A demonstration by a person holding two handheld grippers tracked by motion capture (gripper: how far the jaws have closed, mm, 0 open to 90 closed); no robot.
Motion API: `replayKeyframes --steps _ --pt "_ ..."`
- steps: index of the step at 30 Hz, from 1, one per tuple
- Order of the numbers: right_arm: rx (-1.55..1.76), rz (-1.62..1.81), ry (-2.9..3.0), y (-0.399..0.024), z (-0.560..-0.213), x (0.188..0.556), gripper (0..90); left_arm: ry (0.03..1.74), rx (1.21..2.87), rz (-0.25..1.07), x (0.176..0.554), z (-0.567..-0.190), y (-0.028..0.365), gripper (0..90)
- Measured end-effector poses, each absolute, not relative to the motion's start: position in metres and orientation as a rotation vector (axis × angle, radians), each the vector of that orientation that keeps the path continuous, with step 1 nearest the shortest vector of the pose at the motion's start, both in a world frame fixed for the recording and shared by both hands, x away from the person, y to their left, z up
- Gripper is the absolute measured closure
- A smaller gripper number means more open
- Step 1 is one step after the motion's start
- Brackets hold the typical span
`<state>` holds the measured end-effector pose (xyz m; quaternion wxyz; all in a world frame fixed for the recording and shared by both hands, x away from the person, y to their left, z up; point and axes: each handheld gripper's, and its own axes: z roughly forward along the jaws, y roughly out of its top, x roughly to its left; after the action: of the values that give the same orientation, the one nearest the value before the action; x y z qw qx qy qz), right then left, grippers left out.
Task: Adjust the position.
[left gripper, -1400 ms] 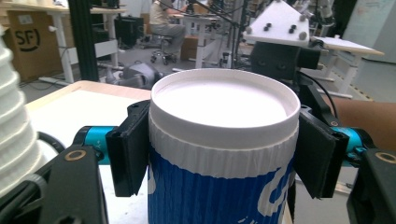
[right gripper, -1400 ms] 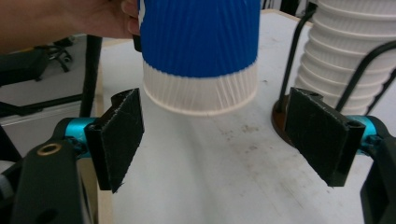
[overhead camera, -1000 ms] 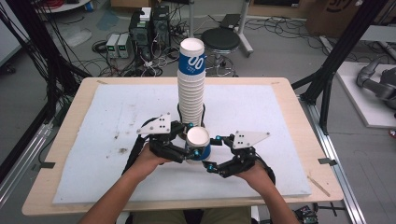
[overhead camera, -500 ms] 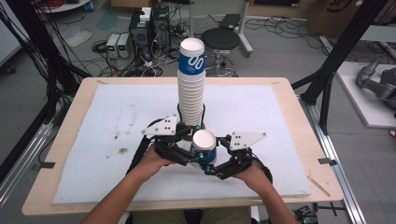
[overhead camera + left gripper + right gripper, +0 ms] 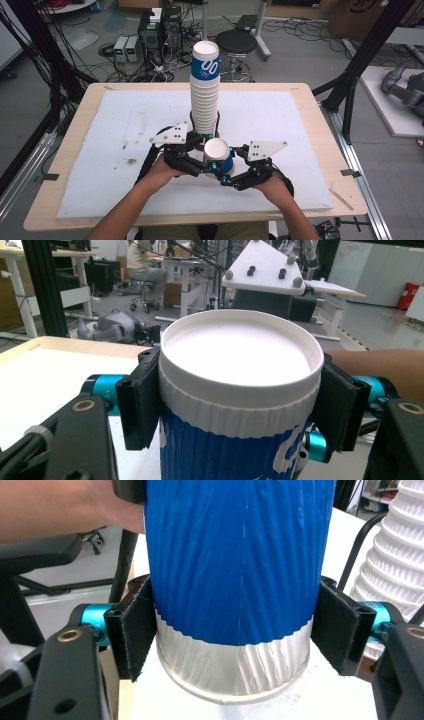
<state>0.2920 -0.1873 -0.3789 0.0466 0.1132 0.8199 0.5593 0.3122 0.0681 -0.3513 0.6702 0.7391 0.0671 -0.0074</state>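
Cup: the blue and white paper cup (image 5: 218, 157) sits upright between both grippers, just at 6 o'clock from the tall stack of cups (image 5: 204, 95) in the high view. It is near the middle of the table, a bit toward the person.
Left gripper: the left gripper (image 5: 235, 400) pinches the cup near its white rolled rim. Its jaws have just been closing, with the cup between them, and the black pads press on both sides.
Right gripper: the right gripper (image 5: 235, 632) squeezes the cup low down, where the blue meets the white bottom band.
Room to move: lots of bare white mat (image 5: 115, 135) at 9 o'clock and at 3 o'clock. The stack stands close behind.
Edges: the wooden table edge (image 5: 65, 145) goes all around the mat.
Feel and shape: the cup is round with tiny ridges; the pads look fuzzy.
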Motion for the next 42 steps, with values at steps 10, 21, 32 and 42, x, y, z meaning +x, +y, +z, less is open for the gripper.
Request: replayKeyframes --steps 10,21,32,42 --pt "0.304 1.625 2.568 -0.189 -0.374 0.290 28.8 0.216 1.732 -0.054 0.311 -0.352 0.069 16.1" --pt "0.305 1.505 2.613 -0.201 -0.370 0.292 28.8 0.210 1.782 -0.048 0.311 -0.350 0.079 16.1" --pt "0.224 1.252 2.720 -0.199 -0.359 0.298 28.7 0.202 1.894 -0.022 0.315 -0.338 0.080 16.0" --pt "0.128 1.085 2.776 -0.189 -0.348 0.300 28.7 0.187 1.960 -0.036 0.314 -0.335 0.073 16.1"
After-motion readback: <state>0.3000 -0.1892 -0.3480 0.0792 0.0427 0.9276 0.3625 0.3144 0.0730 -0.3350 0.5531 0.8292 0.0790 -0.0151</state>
